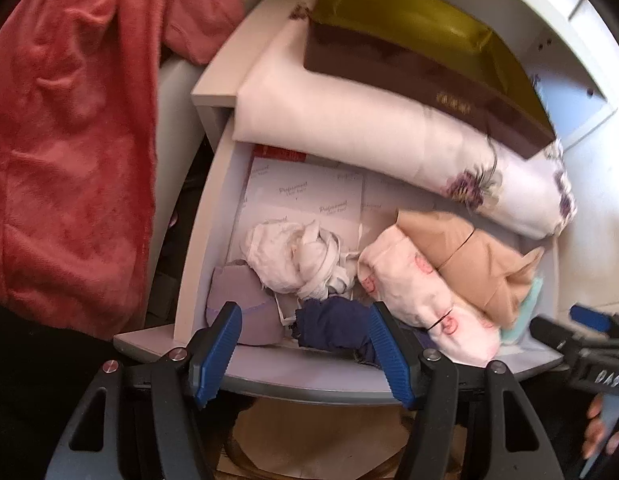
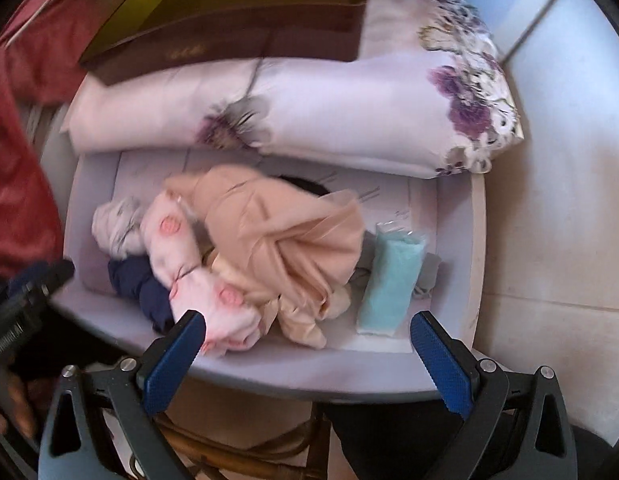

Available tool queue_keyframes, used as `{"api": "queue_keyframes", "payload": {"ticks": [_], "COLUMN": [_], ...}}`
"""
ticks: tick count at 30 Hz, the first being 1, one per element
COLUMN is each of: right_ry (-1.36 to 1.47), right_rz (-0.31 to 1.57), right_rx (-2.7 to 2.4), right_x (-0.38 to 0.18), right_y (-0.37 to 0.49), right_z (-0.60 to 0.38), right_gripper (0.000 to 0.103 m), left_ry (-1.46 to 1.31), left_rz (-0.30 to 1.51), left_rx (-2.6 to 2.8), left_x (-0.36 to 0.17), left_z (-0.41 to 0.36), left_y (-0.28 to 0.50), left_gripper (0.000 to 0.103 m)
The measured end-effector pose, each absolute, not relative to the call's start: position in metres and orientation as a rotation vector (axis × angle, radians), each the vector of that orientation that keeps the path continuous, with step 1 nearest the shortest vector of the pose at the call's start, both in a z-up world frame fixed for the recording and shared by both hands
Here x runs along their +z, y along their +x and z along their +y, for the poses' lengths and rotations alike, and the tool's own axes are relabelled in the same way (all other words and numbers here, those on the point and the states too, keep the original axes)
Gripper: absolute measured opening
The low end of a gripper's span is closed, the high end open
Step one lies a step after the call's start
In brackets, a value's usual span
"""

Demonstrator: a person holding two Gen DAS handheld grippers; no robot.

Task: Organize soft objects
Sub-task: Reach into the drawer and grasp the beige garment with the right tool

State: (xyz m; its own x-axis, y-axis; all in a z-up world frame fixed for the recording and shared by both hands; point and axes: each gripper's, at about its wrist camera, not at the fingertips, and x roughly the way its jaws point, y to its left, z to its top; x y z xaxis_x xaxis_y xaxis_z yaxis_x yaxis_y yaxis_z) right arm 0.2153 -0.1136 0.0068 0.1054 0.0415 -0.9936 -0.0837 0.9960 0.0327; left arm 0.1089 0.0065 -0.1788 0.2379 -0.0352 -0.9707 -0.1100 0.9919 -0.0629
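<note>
Hovering: left hand-held gripper [image 1: 305,354] released over drawer front edge [image 1: 309,380] | right hand-held gripper [image 2: 309,356] released, empty, clear above

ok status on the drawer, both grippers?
Left gripper open, empty, over navy cloth. Right gripper open, empty, above drawer. Soft items piled loose inside. Folded floral bedding overhangs drawer's back.

glossy box [image 1: 425,76], soft cloth pillow [image 1: 373,140], seemingly plush red fabric [image 1: 65,152].
</note>
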Motion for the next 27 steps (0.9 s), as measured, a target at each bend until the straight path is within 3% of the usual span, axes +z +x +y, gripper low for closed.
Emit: {"api": "queue_keyframes", "payload": {"ticks": [6,9,19,23,27], "right_ry": [-0.097,-0.173,-0.455,-0.472,-0.46], "right_rz": [1.433,1.408,1.466,1.526,1.537], "right_rx": [0.129,0.166,0.375,0.407,0.406], "right_x": [0.011,0.013,-0.006,-0.036,-0.044], "right_y": [0.228,0.244,0.288,0.305,0.31], "right_z": [-0.1,-0.09,-0.028,-0.028,-0.027], "right_gripper": [0.095,0.087,0.083,0.077,0.077], "left_ry": [-0.131,-0.11,-0.147,-0.148,-0.139], "left_rz": [1.449,1.47,1.514,1.534,1.546], "left_rx": [0.027,0.019,-0.027,-0.023,-0.025], "left_x": [-0.208,-0.215,-0.234,-0.242,-0.25], "left_z": [0.004,0.001,-0.006,-0.005,-0.006], "left_y": [0.121,0.121,0.126,0.126,0.126], "left_gripper": [0.066,0.066,0.066,0.066,0.066]}}
